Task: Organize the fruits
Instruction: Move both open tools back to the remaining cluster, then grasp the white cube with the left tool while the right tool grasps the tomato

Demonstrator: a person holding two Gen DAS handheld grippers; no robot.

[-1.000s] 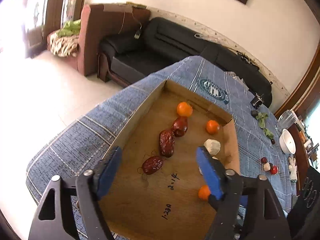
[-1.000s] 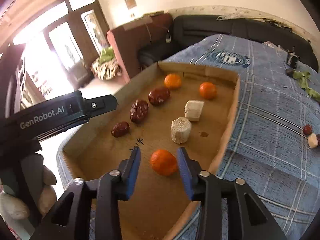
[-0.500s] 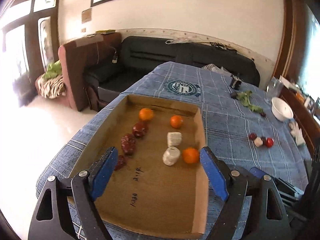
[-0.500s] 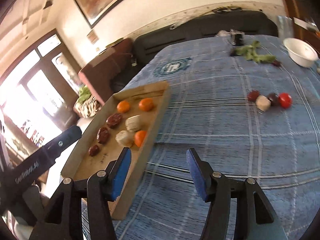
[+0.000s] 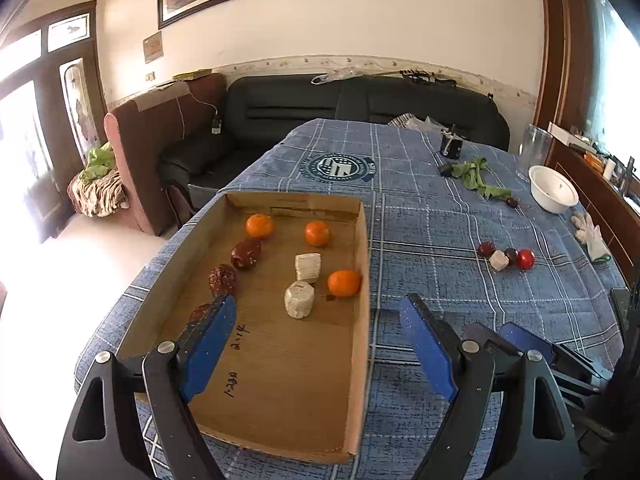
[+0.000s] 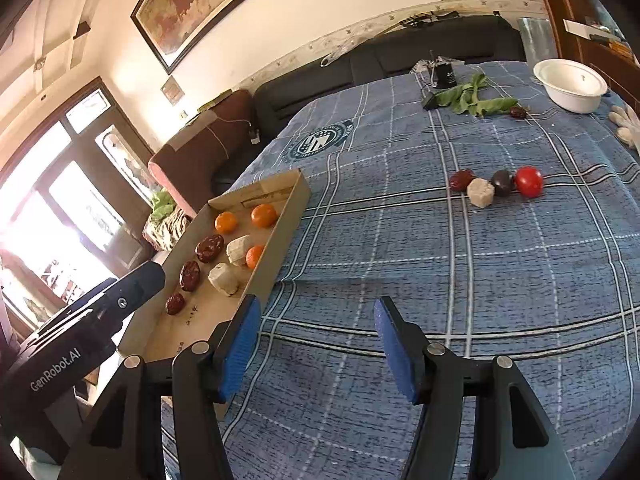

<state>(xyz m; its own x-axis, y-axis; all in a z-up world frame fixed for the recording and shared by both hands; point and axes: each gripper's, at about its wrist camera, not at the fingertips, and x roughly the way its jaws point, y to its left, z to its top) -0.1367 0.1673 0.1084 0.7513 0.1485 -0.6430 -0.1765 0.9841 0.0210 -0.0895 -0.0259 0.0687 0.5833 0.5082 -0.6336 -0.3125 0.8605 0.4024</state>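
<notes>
A cardboard tray (image 5: 362,320) (image 6: 294,216) lies on the blue plaid tablecloth. It holds three oranges (image 5: 343,283) (image 6: 264,215), three red dates (image 5: 222,279) (image 6: 189,275) and two pale chunks (image 5: 299,299) (image 6: 223,279). Loose on the cloth to the right sit a date (image 6: 461,179), a pale chunk (image 6: 480,192), a dark plum (image 6: 502,182) and a red tomato (image 5: 525,259) (image 6: 528,181). My left gripper (image 5: 318,320) is open and empty above the tray's near end. My right gripper (image 6: 316,320) is open and empty above bare cloth right of the tray.
A white bowl (image 5: 553,189) (image 6: 573,85), green leaves (image 6: 472,98), another date (image 6: 518,112), a small black device (image 5: 451,147) and white gloves (image 5: 590,234) lie at the far right. A black sofa (image 5: 360,108) stands beyond the table.
My right gripper has opened, let go of an orange in the tray, and swung right over the cloth. My left gripper has pulled back and turned right, still open.
</notes>
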